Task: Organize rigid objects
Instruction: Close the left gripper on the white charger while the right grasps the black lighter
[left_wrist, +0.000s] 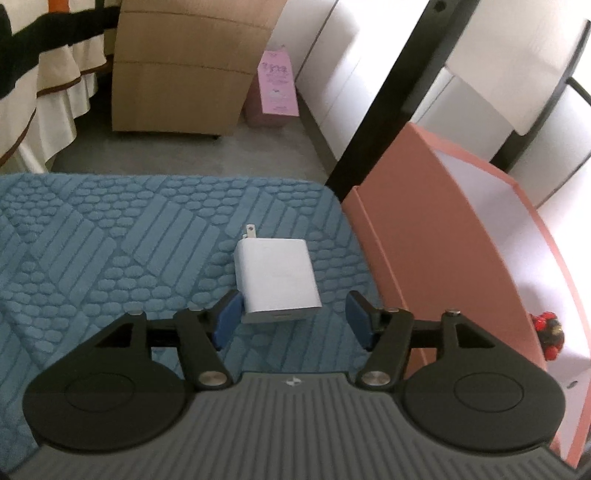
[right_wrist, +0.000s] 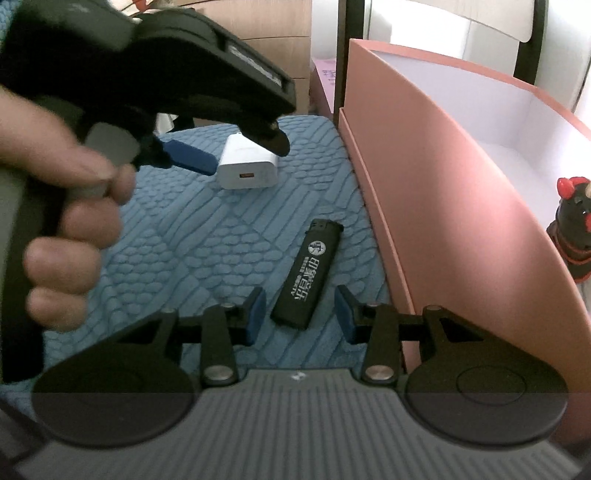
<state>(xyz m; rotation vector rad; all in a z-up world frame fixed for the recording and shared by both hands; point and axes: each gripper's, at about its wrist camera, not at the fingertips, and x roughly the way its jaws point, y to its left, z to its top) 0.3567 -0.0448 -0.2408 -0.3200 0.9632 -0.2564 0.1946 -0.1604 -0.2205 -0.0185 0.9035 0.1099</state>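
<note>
Claws first, left to right: the left claw (left_wrist: 293, 319) stands about half open, its blue pads (left_wrist: 227, 317) flanking the near end of a white charger (left_wrist: 275, 278); the left pad looks just at the charger's corner, the right pad clear of it, so nothing is gripped; the right claw (right_wrist: 301, 315) is narrower yet parted, its pads either side of the near end of a black lighter (right_wrist: 308, 273) without pressing on it. Both things lie flat on a blue quilted mat (left_wrist: 110, 240) covering the surface, the charger farther off, the lighter nearer; a pink box (left_wrist: 443, 221) with a white inside stands against the mat's right edge, a red and black figurine (right_wrist: 574, 236) within it. Beyond the mat are grey floor, a cardboard box (left_wrist: 184, 74) and a pink bag (left_wrist: 277, 86). Only the right wrist view shows the lighter and the person's hand (right_wrist: 70, 221) holding the left claw; only the left wrist view shows the charger's prongs (left_wrist: 250, 232).
</note>
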